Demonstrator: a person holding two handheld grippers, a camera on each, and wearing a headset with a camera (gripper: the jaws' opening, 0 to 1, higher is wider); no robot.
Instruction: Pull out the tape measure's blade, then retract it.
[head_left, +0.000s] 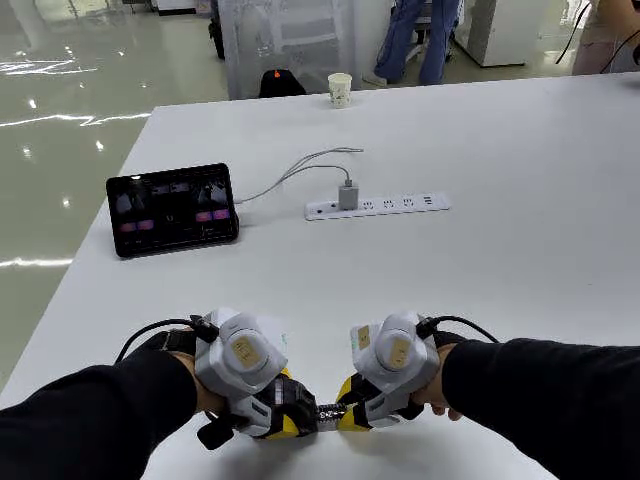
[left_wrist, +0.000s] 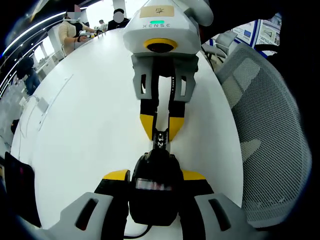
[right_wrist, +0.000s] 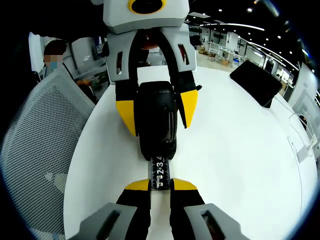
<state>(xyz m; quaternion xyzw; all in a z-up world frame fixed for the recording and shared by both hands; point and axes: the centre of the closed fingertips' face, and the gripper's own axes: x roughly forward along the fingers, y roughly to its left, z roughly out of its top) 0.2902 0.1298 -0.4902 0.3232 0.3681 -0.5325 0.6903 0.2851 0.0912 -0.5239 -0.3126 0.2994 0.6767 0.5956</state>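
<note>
The tape measure (right_wrist: 156, 120) sits at the near edge of the white workbench (head_left: 500, 260), between the two grippers, which face each other nose to nose. Its black case is clamped between the yellow fingertips of the left gripper (left_wrist: 155, 175), with the mouth pointing toward the right gripper (right_wrist: 160, 185). That gripper's jaws are nearly closed, pinching the tip of the blade (right_wrist: 160, 172). Only a short stretch of blade is out, with the marks 2, 3 and 4 readable. It runs straight from side to side across the person, roughly along the near table edge. Whether the case touches the tabletop cannot be told.

Bare tabletop lies to either side of the grippers. Farther out and well apart stand a tablet (head_left: 172, 208), a power strip (head_left: 378, 205) with a charger (head_left: 348, 193) plugged in, and a paper cup (head_left: 340, 89) near the far edge. A mesh chair (left_wrist: 265, 125) stands just beyond the near edge.
</note>
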